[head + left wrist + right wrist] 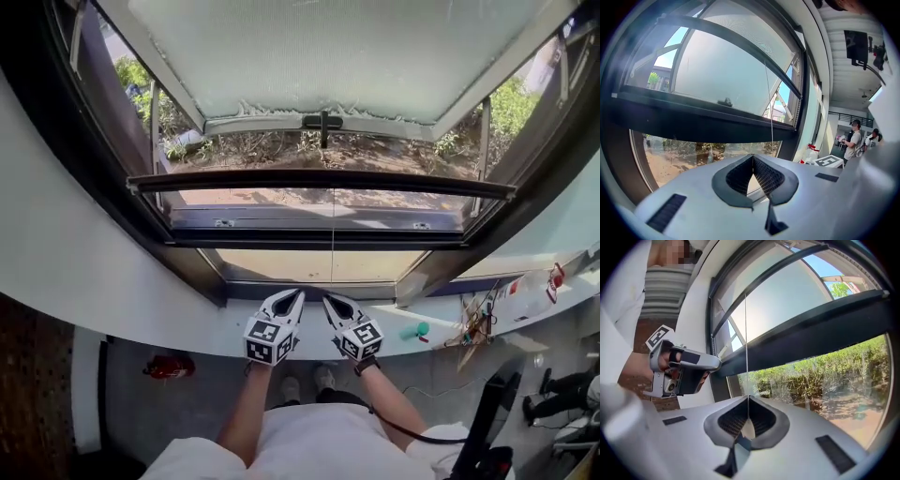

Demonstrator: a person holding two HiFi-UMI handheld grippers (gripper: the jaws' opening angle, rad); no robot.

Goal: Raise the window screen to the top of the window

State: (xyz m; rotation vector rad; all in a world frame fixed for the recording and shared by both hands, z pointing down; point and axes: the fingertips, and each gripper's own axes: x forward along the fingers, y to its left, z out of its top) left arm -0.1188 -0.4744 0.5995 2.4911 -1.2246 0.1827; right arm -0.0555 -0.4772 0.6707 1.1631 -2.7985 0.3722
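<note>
Cord [746, 333] shows pinched in right tongs [748, 398] only in their own view; left tongs [752, 156] press together empty.

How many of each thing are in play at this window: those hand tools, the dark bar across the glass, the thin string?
Grippers: 2, the left gripper and the right gripper
Dark bar: 1
Thin cord: 1
Total: 4

Screen bar [319, 181] spans window frame [197, 272] side to side, blocking mid-height. Free room btwn bar & sill [141, 323], w/ glass [281, 264] closing it behind. Thin cord [333, 234] hangs at centre. Sill's right end is cluttered w/ wires [473, 328].
</note>
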